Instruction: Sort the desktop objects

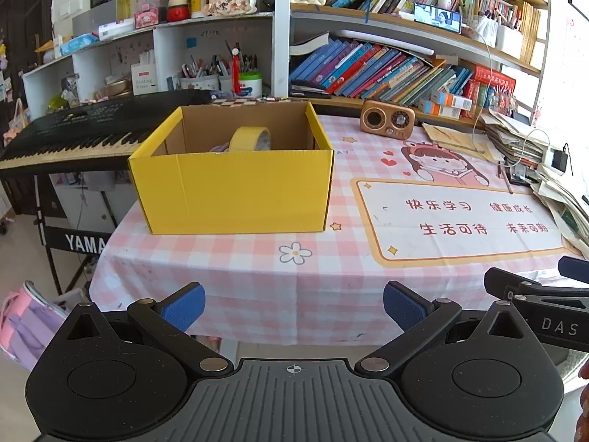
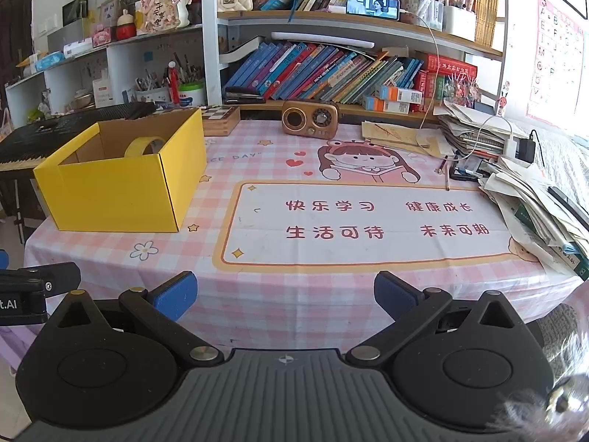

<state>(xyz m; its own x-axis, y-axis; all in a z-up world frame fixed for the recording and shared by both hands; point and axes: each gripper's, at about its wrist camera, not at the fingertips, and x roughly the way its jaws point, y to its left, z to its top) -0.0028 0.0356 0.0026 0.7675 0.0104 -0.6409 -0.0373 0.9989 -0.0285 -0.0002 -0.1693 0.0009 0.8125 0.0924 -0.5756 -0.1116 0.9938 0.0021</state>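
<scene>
1. Two blue pads of the left gripper (image 1: 293,307) are seen spread wide with nothing between them, held off the near edge of the table (image 1: 257,287) and tilted down. The yellow box (image 1: 232,188) stands at the table's far left corner, a tape roll (image 1: 250,139) inside it; something pale beside the roll cannot be made out.

2. The right gripper (image 2: 285,296) is likewise seen wide and empty at the near edge. Loose papers (image 2: 533,199) are piled along the right edge; these could be swept off by a careless reach.
</scene>
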